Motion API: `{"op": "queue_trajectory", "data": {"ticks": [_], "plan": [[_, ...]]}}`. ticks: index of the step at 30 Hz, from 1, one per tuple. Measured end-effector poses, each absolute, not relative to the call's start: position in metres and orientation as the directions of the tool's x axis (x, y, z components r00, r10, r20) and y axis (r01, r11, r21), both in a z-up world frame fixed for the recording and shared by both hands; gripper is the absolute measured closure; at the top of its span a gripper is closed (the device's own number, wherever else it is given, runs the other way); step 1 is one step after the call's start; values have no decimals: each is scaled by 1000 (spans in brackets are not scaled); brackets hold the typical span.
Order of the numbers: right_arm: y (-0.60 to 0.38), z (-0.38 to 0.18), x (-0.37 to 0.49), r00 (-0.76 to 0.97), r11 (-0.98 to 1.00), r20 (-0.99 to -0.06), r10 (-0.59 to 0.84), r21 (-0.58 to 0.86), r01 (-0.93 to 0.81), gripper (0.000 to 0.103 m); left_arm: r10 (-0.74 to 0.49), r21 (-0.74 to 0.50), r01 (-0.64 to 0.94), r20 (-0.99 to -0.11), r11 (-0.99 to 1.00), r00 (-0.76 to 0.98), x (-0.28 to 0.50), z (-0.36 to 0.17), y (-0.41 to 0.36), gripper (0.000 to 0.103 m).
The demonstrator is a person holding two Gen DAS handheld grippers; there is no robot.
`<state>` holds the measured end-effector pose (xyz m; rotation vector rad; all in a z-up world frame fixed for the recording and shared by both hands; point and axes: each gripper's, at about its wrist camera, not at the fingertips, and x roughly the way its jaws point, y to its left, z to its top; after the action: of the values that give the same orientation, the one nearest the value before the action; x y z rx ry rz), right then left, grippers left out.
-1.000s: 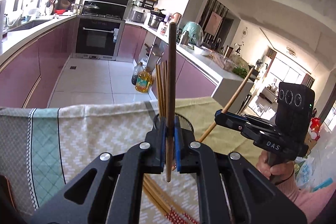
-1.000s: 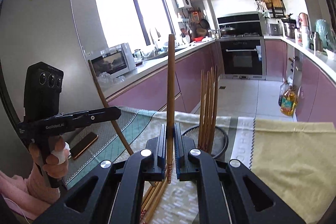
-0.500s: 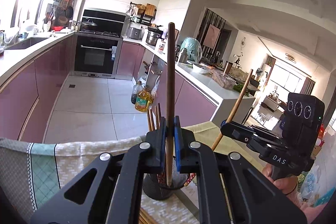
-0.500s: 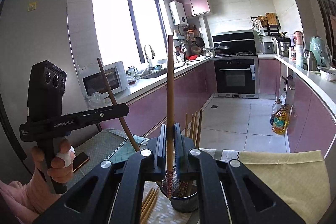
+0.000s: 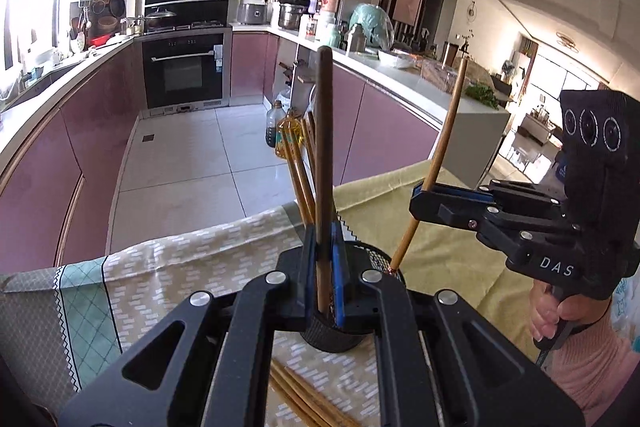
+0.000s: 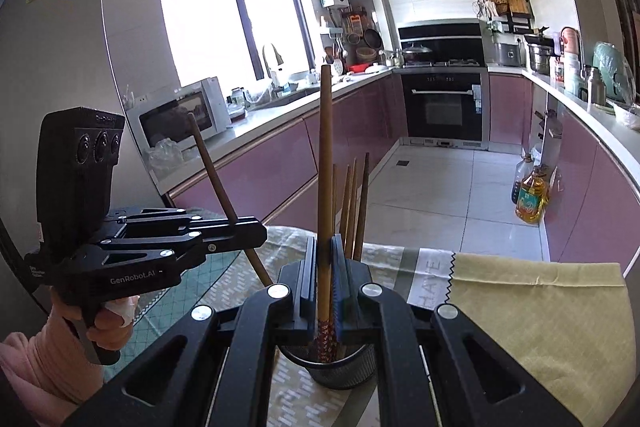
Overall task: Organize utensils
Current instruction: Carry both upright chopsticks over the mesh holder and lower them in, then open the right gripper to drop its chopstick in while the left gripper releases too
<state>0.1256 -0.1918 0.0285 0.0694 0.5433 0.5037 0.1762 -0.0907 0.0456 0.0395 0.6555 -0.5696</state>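
Two slender wooden chopsticks (image 5: 323, 147), mesh cup (image 5: 334, 337)

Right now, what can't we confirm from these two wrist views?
- Left wrist view: the lower end of the chopstick in the left gripper is hidden by its own fingers, so whether it is inside the holder is unclear.
- Left wrist view: the loose chopsticks on the cloth are cut off by the bottom edge; count unknown.
- Right wrist view: the holder's base is hidden by the right gripper.
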Motion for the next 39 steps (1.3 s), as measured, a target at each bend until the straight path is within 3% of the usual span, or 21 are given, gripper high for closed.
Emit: {"op": "queue_trajectory", "data": {"ticks": [7,21,24,27,32,35,39], "plan": [[-192,4,150,683,887,-569,457,233,-399,97,-471,-129,520,-641,845,606,194,30,-96,95],[-191,-7,167,686,896,-576,444,264,-358,94,-448,-161,475,-675,865,586,222,13,-99,95],[-193,-8,165,688,895,-574,445,267,-357,93,-445,-163,464,-666,870,599,219,14,-95,89],[-195,-8,163,696,896,-564,445,269,-354,76,-443,-168,451,-650,876,617,211,14,-88,80],[-196,-10,154,698,892,-556,451,270,-362,76,-447,-178,439,-622,881,644,194,15,-75,75],[-195,-8,144,706,892,-545,453,262,-369,75,-441,-178,427,-602,887,666,181,16,-66,64],[-192,-2,121,712,879,-516,476,249,-407,70,-421,-170,401,-578,900,699,163,17,-52,58]]}}
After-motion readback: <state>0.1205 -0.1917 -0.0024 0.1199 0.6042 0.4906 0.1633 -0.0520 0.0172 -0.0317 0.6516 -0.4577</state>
